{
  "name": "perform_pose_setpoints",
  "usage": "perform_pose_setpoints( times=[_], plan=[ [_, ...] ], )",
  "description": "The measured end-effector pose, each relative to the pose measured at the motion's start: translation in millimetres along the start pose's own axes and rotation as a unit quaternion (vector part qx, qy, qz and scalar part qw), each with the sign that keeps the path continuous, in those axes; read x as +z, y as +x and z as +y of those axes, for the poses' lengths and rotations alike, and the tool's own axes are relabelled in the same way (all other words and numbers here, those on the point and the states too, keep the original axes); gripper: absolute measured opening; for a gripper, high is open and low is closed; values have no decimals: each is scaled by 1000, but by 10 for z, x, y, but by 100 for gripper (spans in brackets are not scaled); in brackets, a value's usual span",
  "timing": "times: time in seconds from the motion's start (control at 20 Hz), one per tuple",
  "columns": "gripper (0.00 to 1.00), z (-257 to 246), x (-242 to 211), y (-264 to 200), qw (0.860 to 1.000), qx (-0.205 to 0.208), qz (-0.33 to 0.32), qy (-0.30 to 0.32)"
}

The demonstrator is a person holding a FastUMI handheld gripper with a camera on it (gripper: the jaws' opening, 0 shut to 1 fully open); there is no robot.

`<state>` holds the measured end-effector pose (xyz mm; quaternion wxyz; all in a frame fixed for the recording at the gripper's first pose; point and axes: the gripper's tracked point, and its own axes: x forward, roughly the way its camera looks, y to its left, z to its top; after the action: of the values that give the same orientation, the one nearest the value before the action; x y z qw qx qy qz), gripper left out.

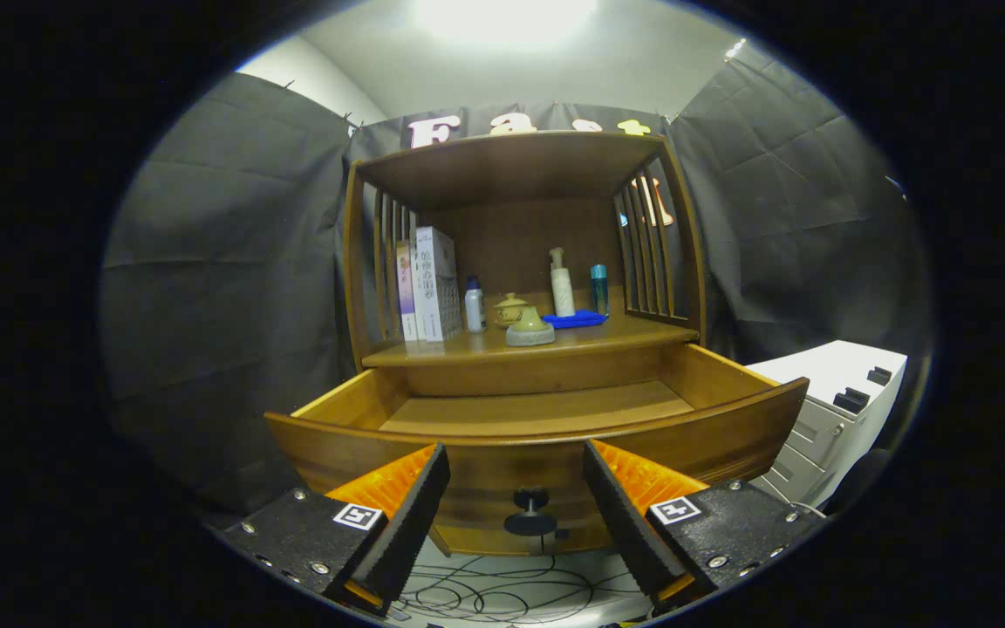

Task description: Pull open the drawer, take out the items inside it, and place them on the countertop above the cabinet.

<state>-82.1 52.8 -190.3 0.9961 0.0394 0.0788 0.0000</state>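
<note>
Black cloth (pixel 223 262) hangs as the wall on both sides and behind, creased in squares. Above it a pale ceiling (pixel 555 70) carries a bright light (pixel 502 16). A white cabinet (pixel 834 410) with dark handles stands at the right. Thin cables (pixel 485 593) loop across the pale floor.

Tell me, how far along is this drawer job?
The drawer is pulled open, and the part of its floor in view looks bare. Bottles and a teapot stand on the countertop. The tongs are open, holding nothing, just short of the knob. Little seems left.
</note>
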Motion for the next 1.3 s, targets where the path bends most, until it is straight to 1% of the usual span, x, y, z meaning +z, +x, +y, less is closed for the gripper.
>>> perform_pose_setpoints(
  times=[0.3, 0.45, 0.65, 0.7, 0.75, 1.05, 1.3],
  plan=[
    [96, -113, -203, 188, 998, -20, 23, -55],
    [97, -217, -232, 291, 997, -35, 29, -61],
    [96, -317, -221, 374, 997, -49, 32, -49],
    [96, -317, -209, 379, 997, -49, 31, -48],
    [94, -310, -243, 393, 997, -50, 35, -48],
    [95, -291, -254, 410, 997, -51, 33, -42],
    [95, -199, -273, 583, 998, -29, 47, -32]
  ],
)
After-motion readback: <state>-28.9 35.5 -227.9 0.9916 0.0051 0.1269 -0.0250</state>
